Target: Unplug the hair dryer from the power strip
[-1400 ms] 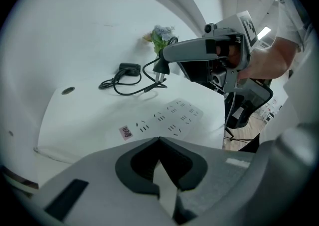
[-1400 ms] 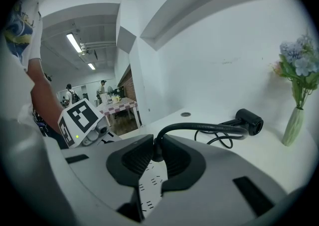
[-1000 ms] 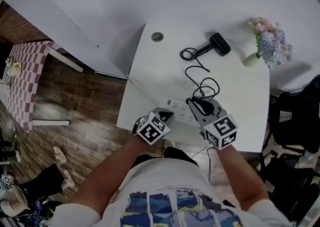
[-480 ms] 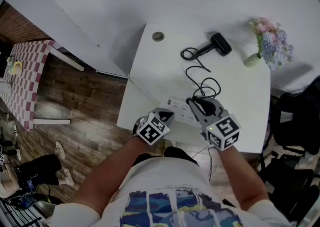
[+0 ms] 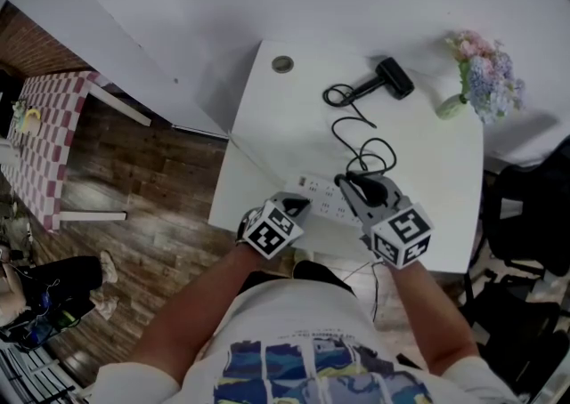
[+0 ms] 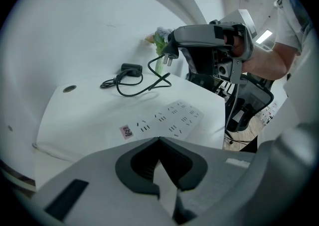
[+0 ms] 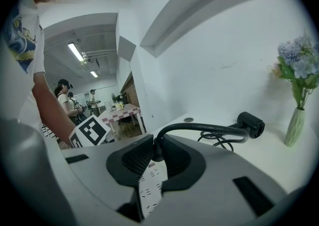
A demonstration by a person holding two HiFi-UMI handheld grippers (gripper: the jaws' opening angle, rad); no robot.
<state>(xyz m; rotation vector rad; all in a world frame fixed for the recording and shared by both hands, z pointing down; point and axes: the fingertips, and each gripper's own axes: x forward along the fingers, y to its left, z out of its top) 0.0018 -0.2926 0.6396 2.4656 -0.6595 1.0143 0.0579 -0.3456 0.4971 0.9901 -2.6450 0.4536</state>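
Almost nothing has shifted since the earlier frames: only the right gripper [image 5: 353, 187] has its marker cube marginally further toward the lower right of the head view. Left gripper [image 5: 297, 207], power strip [image 5: 321, 198] and hair dryer [image 5: 385, 80] occupy the same places.

State of tools:
- Right gripper: jaws clamped on the plug [image 6: 169, 54]. The left gripper view shows the prongs bare and raised clear above the strip's sockets.
- Left gripper: jaws closed together with nothing between them, at the strip's left end. Contact with the strip cannot be confirmed.

Location: the strip lies at lower centre of the head view, near the front edge of the table [image 5: 283, 131]. The dryer lies at upper right, joined to the plug by the looped cable [image 5: 352, 132].

Judged status: the plug is out, and setting it down remains.

Hazards:
- Carrying the plug further away takes up cable slack, which could drag the dryer across the table toward the flower vase [image 5: 482, 75].
- A weak hold could let the plug drop onto the strip.
- The strip may slide off the front edge if nudged.
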